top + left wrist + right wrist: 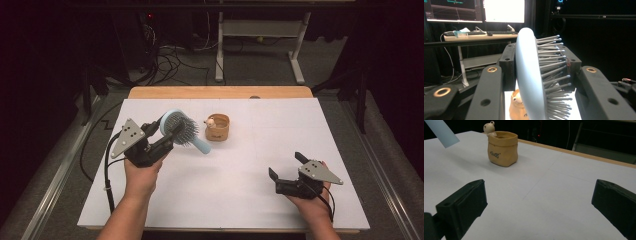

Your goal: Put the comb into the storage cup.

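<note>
A: Resting low at the near right of the white counter (225,190), the right gripper (289,169) has its fingers (464,205) spread wide, empty?

B: Yes. Farther left, the left gripper (162,131) is clenched on the pale blue round plastic hairbrush (181,129), lifted above the counter.

A: Beyond?

B: The tan sack-shaped ceramic pot (217,127), just beside the brush handle.

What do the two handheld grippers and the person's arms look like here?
Both the left gripper and the right gripper are black, with blocky two-jaw fingers and brass-ringed holes on the jaw arms. Each carries a grey three-cornered plate dotted with small holes, and a black cable trails from each. The forearms are bare, no sleeves visible.
</note>
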A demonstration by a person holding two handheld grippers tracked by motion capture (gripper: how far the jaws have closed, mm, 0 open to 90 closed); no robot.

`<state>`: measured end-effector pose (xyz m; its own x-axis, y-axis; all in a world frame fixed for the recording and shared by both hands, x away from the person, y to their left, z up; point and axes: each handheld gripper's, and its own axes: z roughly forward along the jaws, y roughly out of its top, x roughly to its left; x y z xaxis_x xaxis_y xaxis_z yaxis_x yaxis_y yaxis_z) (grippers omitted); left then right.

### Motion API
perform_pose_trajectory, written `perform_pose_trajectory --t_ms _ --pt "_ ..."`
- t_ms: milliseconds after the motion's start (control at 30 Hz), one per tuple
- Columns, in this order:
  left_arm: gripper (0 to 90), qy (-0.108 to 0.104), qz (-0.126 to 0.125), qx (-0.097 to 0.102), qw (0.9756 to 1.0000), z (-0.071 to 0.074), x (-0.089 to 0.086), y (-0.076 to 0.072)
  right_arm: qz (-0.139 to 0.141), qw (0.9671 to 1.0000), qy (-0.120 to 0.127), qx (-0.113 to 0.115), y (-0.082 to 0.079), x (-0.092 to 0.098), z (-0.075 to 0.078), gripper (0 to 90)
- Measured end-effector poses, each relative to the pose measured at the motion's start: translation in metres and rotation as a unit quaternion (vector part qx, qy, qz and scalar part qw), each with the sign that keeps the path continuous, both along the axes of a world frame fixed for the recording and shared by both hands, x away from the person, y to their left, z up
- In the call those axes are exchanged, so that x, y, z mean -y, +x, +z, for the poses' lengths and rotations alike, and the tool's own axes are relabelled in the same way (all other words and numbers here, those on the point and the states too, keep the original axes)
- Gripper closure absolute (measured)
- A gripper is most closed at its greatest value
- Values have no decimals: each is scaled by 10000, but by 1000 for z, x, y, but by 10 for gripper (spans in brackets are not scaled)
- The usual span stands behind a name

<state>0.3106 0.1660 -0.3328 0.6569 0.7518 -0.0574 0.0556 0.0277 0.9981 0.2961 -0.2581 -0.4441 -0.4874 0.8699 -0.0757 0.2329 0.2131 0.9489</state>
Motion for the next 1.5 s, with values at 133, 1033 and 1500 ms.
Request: perform_pose_trajectory --t_ms 133,1033,1500 --pt "574 -56 -21 -28 10000 2 4 5 -15 10000 0 -1 0 0 0 2" --pt "574 40 18 0 10000 16 31 43 -43 10000 -47 29 -1 1 0 2" --pt "574 65 31 68 10000 28 40 60 -27 10000 -16 35 -1 1 -1 2"
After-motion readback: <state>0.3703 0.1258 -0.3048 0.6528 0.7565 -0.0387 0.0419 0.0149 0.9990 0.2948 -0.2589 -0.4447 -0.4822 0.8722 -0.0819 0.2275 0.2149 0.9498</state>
